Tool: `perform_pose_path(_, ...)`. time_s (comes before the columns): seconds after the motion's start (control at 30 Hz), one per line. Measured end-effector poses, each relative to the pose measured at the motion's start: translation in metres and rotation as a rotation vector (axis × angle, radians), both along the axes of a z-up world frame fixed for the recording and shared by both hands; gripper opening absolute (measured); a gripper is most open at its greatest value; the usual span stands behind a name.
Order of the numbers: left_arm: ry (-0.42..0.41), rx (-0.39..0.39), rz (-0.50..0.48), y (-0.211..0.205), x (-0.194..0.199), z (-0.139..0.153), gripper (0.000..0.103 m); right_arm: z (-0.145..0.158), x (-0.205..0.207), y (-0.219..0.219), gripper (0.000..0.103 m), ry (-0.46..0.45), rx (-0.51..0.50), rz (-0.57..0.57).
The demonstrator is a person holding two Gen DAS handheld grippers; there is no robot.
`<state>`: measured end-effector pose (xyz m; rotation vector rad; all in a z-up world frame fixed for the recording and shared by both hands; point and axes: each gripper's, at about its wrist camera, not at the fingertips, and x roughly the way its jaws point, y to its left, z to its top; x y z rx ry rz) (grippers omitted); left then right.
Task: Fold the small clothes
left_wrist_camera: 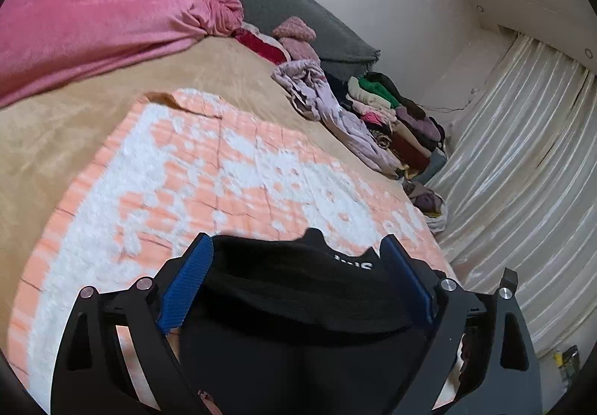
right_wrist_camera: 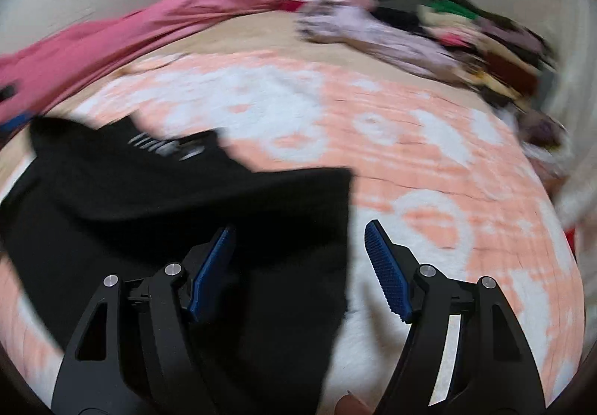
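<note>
Left gripper [left_wrist_camera: 298,277]: your fingers stand wide, with the black garment [left_wrist_camera: 298,303] bunched between the blue pads [left_wrist_camera: 184,288]; whether they press on it or only flank it I cannot tell.
Right gripper [right_wrist_camera: 298,269]: fingers parted, gripping nothing; the garment's edge [right_wrist_camera: 335,228] lies between them, nearer the left pad.
Garment: it lies on the peach-and-white blanket [right_wrist_camera: 410,139] covering the bed, white lettering [right_wrist_camera: 164,148] facing up.
Risk: closing now, you could pinch the blanket along with the cloth, or catch one layer only and skew the fold.
Far side: the heap of clothes [left_wrist_camera: 388,109] and pink cloth [left_wrist_camera: 93,23] lie well apart.
</note>
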<state>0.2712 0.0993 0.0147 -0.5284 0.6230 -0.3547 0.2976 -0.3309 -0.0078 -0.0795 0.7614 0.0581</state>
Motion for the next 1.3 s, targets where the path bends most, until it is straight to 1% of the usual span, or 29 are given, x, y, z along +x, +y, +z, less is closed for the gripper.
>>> perform_pose_path(0.07, -0.01, -0.014, 0.03, 0.009, -0.003, 0.001, 0.091, -0.002, 0.003, -0.012, 0.064, 0.002, 0.022, -0.05)
perform_pose_path(0.1, -0.017, -0.036, 0.042, 0.016, -0.004, 0.001, 0.091, -0.003, 0.003, -0.016, 0.064, 0.005, 0.026, -0.065)
perform_pose_path(0.13, -0.019, -0.039, 0.051, 0.02, -0.005, 0.002, 0.092, -0.004, 0.003, -0.019, 0.064, 0.007, 0.034, -0.073)
perform_pose_path(0.3, 0.016, 0.015, 0.054, 0.023, -0.005, -0.003, 0.092, -0.001, -0.001, -0.027, 0.066, 0.007, 0.083, -0.087)
perform_pose_path(0.43, 0.05, 0.064, 0.036, 0.016, 0.002, -0.014, 0.092, -0.001, 0.0, -0.023, 0.066, 0.004, 0.081, -0.07)
perform_pose_path(0.57, 0.079, 0.143, 0.006, 0.003, 0.012, -0.027, 0.092, 0.0, 0.002, -0.023, 0.066, 0.001, 0.135, -0.047)
perform_pose_path(0.63, 0.089, 0.182, -0.01, -0.004, 0.016, -0.032, 0.091, -0.003, 0.005, -0.022, 0.058, 0.015, 0.143, -0.034)
perform_pose_path(0.67, 0.099, 0.213, -0.008, -0.008, 0.019, -0.035, 0.09, -0.004, 0.006, -0.021, 0.053, 0.021, 0.142, -0.028)
perform_pose_path(0.7, 0.107, 0.233, -0.012, -0.011, 0.02, -0.038, 0.088, -0.006, 0.006, -0.02, 0.051, 0.026, 0.14, -0.025)
perform_pose_path(0.73, 0.115, 0.249, -0.021, -0.014, 0.022, -0.041, 0.077, -0.007, 0.007, -0.02, 0.051, 0.026, 0.139, -0.024)
perform_pose_path(0.83, 0.125, 0.29, -0.034, -0.02, 0.024, -0.046, 0.065, -0.012, 0.01, -0.022, 0.051, 0.032, 0.155, -0.029)
perform_pose_path(0.93, 0.129, 0.302, -0.032, -0.021, 0.025, -0.047, 0.05, -0.021, 0.014, -0.025, 0.051, 0.066, 0.19, -0.028)
perform_pose_path(0.97, 0.129, 0.302, -0.028, -0.02, 0.025, -0.048, 0.047, -0.023, 0.015, -0.026, 0.051, 0.073, 0.191, -0.03)
perform_pose_path(1.0, 0.13, 0.3, -0.026, -0.019, 0.025, -0.048, 0.039, -0.025, 0.015, -0.025, 0.05, 0.079, 0.191, -0.029)
perform_pose_path(1.03, 0.133, 0.298, -0.023, -0.019, 0.025, -0.048, 0.032, -0.026, 0.015, -0.025, 0.047, 0.084, 0.194, -0.027)
perform_pose_path(1.1, 0.133, 0.293, -0.013, -0.016, 0.025, -0.048, 0.022, -0.027, 0.015, -0.023, 0.022, 0.086, 0.204, -0.012)
perform_pose_path(1.13, 0.132, 0.289, -0.014, -0.015, 0.025, -0.047, 0.018, -0.026, 0.014, -0.022, 0.018, 0.075, 0.201, -0.014)
perform_pose_path(1.2, 0.117, 0.293, -0.012, -0.016, 0.023, -0.044, 0.013, -0.022, 0.011, -0.021, 0.007, 0.058, 0.202, -0.018)
perform_pose_path(1.3, 0.095, 0.322, -0.013, -0.019, 0.019, -0.038, 0.011, -0.016, 0.008, -0.021, 0.005, 0.033, 0.213, -0.016)
